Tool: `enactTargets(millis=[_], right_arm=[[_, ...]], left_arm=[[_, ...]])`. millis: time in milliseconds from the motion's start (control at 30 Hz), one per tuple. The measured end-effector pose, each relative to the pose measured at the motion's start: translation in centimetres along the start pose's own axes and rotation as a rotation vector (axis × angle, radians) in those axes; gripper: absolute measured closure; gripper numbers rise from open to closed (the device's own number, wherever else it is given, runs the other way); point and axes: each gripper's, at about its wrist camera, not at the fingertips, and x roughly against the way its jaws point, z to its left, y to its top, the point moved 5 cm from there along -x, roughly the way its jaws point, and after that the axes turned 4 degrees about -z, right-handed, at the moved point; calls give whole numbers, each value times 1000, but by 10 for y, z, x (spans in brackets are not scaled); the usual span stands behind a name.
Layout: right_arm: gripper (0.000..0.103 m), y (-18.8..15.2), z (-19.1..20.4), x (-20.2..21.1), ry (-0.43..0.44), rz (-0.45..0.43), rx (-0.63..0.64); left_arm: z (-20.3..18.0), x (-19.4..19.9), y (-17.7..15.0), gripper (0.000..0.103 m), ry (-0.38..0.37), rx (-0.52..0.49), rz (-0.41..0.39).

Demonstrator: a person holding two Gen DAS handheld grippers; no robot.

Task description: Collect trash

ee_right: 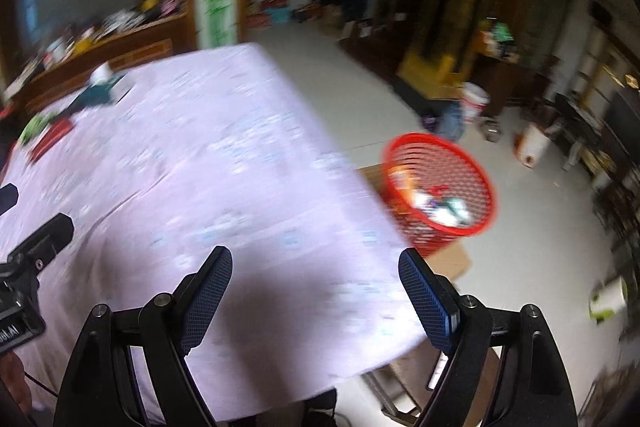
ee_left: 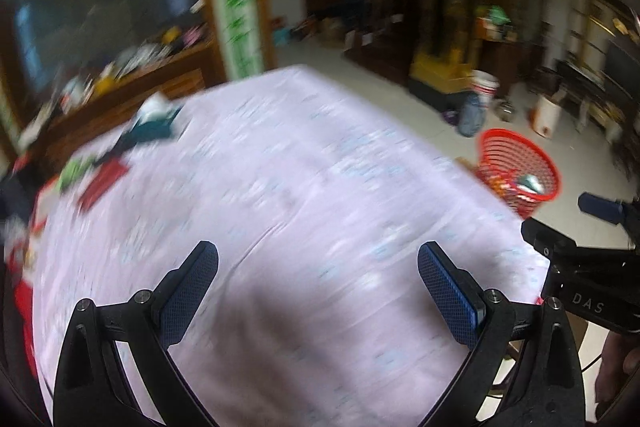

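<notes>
2 empty grippers — left gripper (ee_left: 318, 291), right gripper (ee_right: 316, 297) — jaws wide.

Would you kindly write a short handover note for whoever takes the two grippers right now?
Left gripper: open, empty, over the tablecloth.
Right gripper: open, empty, near the table's right edge.
Red mesh basket: on the floor right of the table, already holding some wrappers.
Left to do: blurred trash pile at the table's far left corner, to go into the basket.
</notes>
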Motion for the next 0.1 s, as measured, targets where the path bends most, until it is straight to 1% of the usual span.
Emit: enactTargets(millis=[100], right_arm=[[15, -4, 43, -25, 77, 45, 64]], left_arm=[[51, -10, -28, 4, 57, 112, 71]])
